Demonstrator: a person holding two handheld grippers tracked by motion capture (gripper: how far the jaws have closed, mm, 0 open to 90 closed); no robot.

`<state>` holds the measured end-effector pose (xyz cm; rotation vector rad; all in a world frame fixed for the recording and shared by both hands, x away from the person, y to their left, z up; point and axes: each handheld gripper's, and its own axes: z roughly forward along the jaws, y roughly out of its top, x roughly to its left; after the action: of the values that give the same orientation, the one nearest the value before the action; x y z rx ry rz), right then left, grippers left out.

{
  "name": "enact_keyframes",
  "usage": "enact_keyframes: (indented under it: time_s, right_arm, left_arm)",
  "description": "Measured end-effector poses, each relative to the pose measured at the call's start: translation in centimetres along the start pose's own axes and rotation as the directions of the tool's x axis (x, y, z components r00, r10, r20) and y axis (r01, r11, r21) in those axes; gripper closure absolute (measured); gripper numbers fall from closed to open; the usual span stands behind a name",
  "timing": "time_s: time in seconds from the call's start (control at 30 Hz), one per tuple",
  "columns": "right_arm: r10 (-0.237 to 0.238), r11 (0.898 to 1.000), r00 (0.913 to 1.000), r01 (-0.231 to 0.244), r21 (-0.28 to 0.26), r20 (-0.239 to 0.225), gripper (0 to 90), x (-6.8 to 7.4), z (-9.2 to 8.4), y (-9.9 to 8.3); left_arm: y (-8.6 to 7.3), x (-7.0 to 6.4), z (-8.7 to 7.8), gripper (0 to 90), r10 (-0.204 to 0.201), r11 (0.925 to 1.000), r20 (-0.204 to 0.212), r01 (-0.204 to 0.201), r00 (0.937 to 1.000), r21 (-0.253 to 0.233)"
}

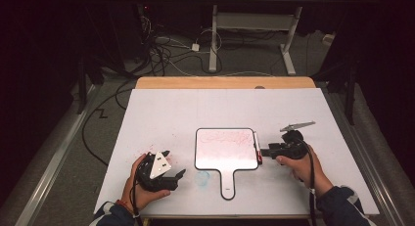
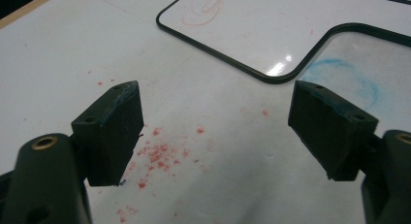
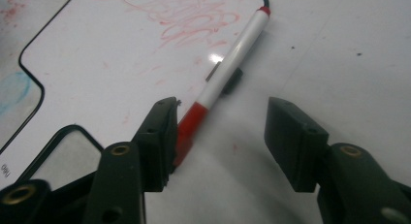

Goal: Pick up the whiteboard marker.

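1. Right gripper [image 3: 220,132]: jaws partly spread around the red cap end of the marker [image 3: 228,71], one jaw touching it, the other apart.
2. Marker: flat along the right edge of the small whiteboard [image 1: 225,148].
3. Left gripper [image 2: 215,132]: jaws wide apart, nothing between, above red specks on the table [image 1: 161,108].

No text can be made out; the small mark on the whiteboard's [image 1: 226,148] handle is too tiny to read.
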<state>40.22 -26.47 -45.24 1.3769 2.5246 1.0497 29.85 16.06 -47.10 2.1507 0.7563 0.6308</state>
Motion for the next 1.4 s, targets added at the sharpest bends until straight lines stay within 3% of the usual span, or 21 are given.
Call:
enact_keyframes:
  time_s: [0.1,0.4,0.43,0.57,0.77,0.87,0.97,1.0,1.03,1.13,1.2,1.4]
  right_arm:
    - [0.022,0.999,0.9997,-0.022,0.027,-0.011,50.8,0.0,1.1,0.4]
    - [-0.043,0.998,0.9987,0.041,0.051,0.029,65.1,1.1,1.7,0.8]
    - [-0.046,0.997,0.9989,0.046,0.055,-0.008,71.5,1.3,1.8,0.8]
    - [-0.061,0.996,0.9975,0.063,0.056,-0.035,80.4,1.5,1.9,0.7]
    - [-0.099,0.993,0.9947,0.101,0.054,-0.027,81.6,1.7,1.8,0.7]
    - [-0.114,0.993,0.993,0.115,0.027,-0.031,81.7,1.9,1.5,0.7]
    - [-0.149,0.988,0.9878,0.147,-0.048,-0.046,81.7,2.8,0.3,0.9]
    - [-0.163,0.985,0.985,0.159,-0.073,-0.056,81.7,3.1,-0.1,1.0]
    - [-0.173,0.982,0.9828,0.167,-0.092,-0.065,81.8,3.5,-0.4,1.1]
    - [-0.209,0.971,0.974,0.196,-0.139,-0.088,81.7,4.7,-1.2,1.3]
    - [-0.23,0.963,0.9674,0.21,-0.169,-0.107,81.7,5.5,-1.5,1.3]
    - [-0.303,0.933,0.9436,0.266,-0.241,-0.133,81.7,7.3,-2.2,1.1]
  left_arm:
    - [0.0,-0.1,0.0,19.3,-0.009,1.0,0.009,0.009,0.9999,0.005]
    - [0.0,-0.1,0.0,19.3,0.004,1.0,0.005,-0.004,1.0,0.008]
    - [0.0,-0.2,0.0,19.3,-0.006,0.9999,0.011,0.006,0.9999,0.012]
    - [0.1,-0.3,0.1,19.3,-0.001,0.9998,0.014,0.001,0.9999,0.018]
    - [0.3,-0.4,0.3,20.0,-0.011,0.9997,0.027,0.01,0.9996,0.021]
    - [0.6,-0.4,0.4,20.3,-0.029,0.9995,0.048,0.029,0.9984,0.01]
    - [1.6,-0.4,0.9,23.1,-0.078,0.9969,0.083,0.078,0.9935,-0.004]
    - [1.6,-0.4,0.9,23.4,-0.078,0.9969,0.083,0.078,0.9935,-0.004]
    - [2.6,-0.5,1.2,24.5,-0.097,0.9942,0.122,0.102,0.9878,-0.034]
    - [4.5,-1.0,2.0,28.5,-0.111,0.9901,0.178,0.124,0.9778,-0.066]
    - [5.8,-1.3,2.8,30.3,-0.122,0.9861,0.229,0.144,0.9659,-0.083]
    - [9.3,-2.2,4.7,34.9,-0.173,0.9605,0.369,0.239,0.9131,-0.142]
